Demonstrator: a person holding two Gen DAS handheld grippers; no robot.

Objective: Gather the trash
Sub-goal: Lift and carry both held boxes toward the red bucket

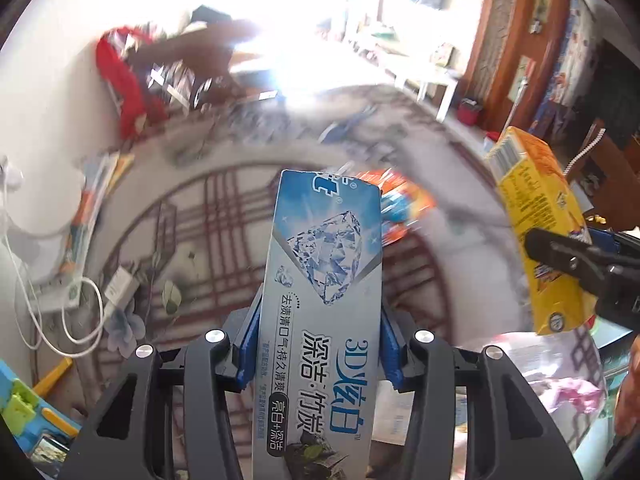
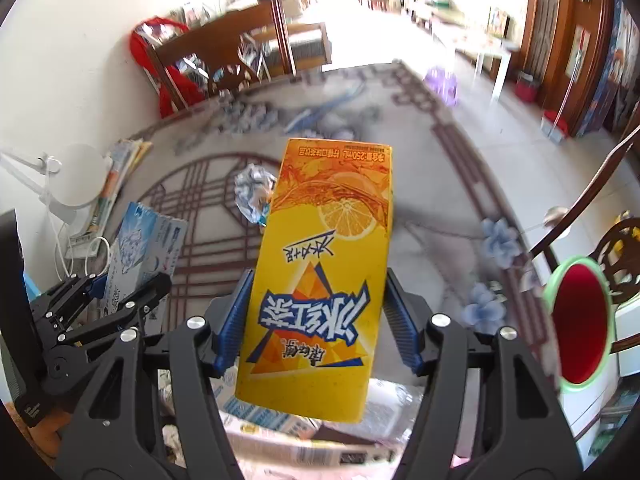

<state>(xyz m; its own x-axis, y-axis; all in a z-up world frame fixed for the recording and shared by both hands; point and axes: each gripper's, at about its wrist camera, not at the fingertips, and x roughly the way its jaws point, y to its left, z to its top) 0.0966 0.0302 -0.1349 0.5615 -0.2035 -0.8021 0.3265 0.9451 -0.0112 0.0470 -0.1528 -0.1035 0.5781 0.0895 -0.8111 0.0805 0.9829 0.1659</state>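
My left gripper [image 1: 318, 344] is shut on a blue-and-silver toothpaste box [image 1: 320, 280], held lengthwise between the blue pads above a patterned tablecloth [image 1: 208, 216]. My right gripper [image 2: 316, 320] is shut on a yellow iced-tea carton [image 2: 320, 272]. The carton [image 1: 536, 232] and right gripper also show at the right of the left wrist view; the toothpaste box [image 2: 144, 248] and left gripper [image 2: 120, 292] show at the left of the right wrist view. A crumpled silver wrapper [image 2: 254, 192] lies on the table behind the carton. An orange-and-blue wrapper [image 1: 404, 208] lies behind the toothpaste box.
A clear bag with paper trash [image 2: 280, 436] lies below the grippers. A white lamp [image 2: 76, 180], cables [image 1: 80, 312] and stacked booklets [image 2: 120, 172] sit at the table's left edge. Wooden chairs [image 2: 224, 52] stand behind. A red cup with green rim [image 2: 580, 316] is at right.
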